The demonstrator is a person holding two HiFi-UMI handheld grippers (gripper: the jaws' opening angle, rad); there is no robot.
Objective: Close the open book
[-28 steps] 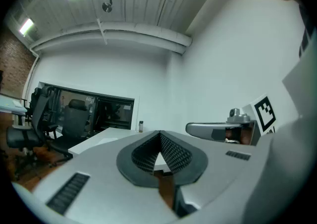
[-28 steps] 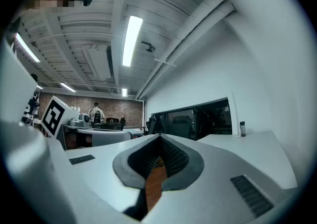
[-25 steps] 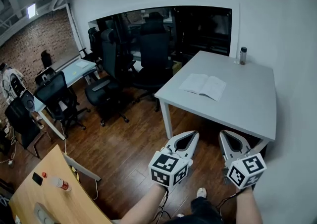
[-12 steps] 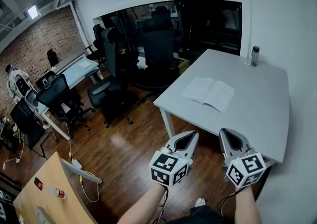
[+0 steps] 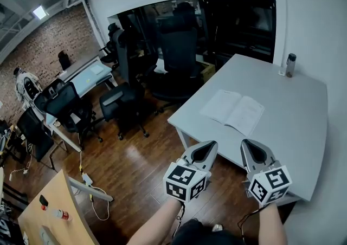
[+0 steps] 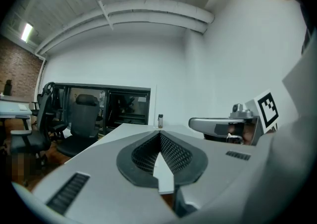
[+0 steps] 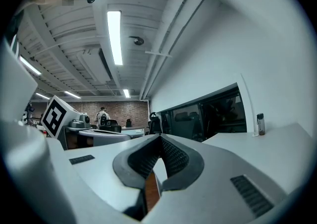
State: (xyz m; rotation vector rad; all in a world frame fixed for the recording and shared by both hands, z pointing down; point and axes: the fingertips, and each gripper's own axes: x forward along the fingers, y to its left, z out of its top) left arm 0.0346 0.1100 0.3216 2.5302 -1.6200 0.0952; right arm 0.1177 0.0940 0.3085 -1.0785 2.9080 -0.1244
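Two grey plastic claws are hanging side by side low in the head view. Each is carrying a white cube with black square markers at its back, and a person's forearm is reaching up to each from the bottom edge. The left claw [image 5: 210, 146] is pointing up the picture toward the near edge of a pale grey rectangular worktop [image 5: 295, 130]. The right claw [image 5: 246, 144] is sitting just beside it, its tip overlapping that edge in the picture. Both are clenched with nothing between them. In the left gripper view the left claw [image 6: 159, 132] is showing its ribbed black pads meeting at the tip, and in the right gripper view the right claw [image 7: 159, 137] is doing the same.

An open white paper book [image 5: 234, 111] is lying flat on the worktop with its pages facing up. It is resting toward the worktop's left side, ahead of both claws and apart from them. A small dark bottle [image 5: 291, 65] is standing upright at the far corner of the worktop, close to the white wall and well apart from the book. The bottle [image 6: 160, 120] is also showing just above the left claw's tip in the left gripper view, and the bottle [image 7: 260, 124] is showing at the right in the right gripper view.

Several black office chairs [image 5: 179, 59] are standing to the left of the worktop on a dark brown wooden floor [image 5: 135, 157]. A wide dark window [image 5: 233, 19] is running along the wall behind them. A light wooden desk [image 5: 54, 222] is filling the lower left corner of the head view.
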